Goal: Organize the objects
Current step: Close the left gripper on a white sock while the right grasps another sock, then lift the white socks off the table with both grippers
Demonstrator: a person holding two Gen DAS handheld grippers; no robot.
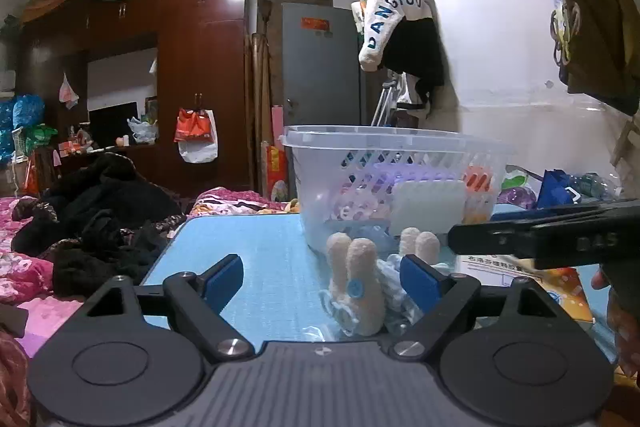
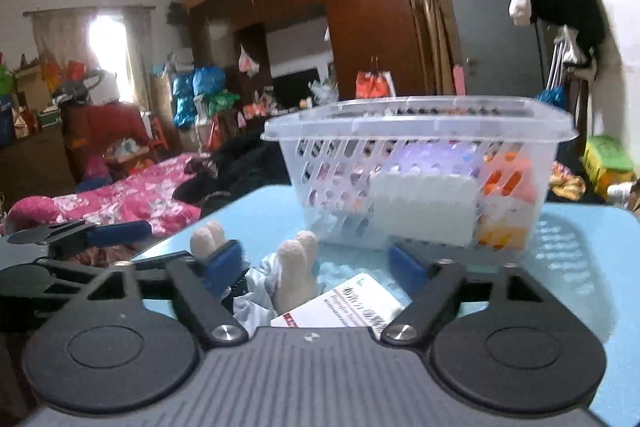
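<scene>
Two cream knitted baby socks with sky-blue buttons and pale blue cuffs lie on the light blue bench (image 1: 256,259), packed in clear wrap just in front of a translucent plastic basket with a latticed wall (image 1: 396,155). In the left wrist view the nearer cream sock (image 1: 360,287) stands upright between the blue pads of the left gripper (image 1: 322,277), closer to the right-hand pad; the pads stand wide apart and neither presses on it, so nothing is held. The second cream sock (image 1: 420,247) sits behind it, close to the basket's foot. Inside the basket are a white ribbed block (image 1: 428,205) and an orange packet (image 1: 478,179), seen through the wall.

In the right wrist view the right gripper (image 2: 320,265) is partly spread, its pads clear of everything. A cream sock (image 2: 298,267) and the corner of a white medicine box with red and black print (image 2: 344,307) lie between its fingers, the box flat on the bench and resting against the sock. The other sock (image 2: 208,237) shows just behind the left-hand pad. The basket (image 2: 420,135) stands directly ahead, near the fingertips. The left gripper's blue-tipped finger enters at the left edge. A pink floral bed (image 2: 120,199) with dark clothes lies beyond the bench.
</scene>
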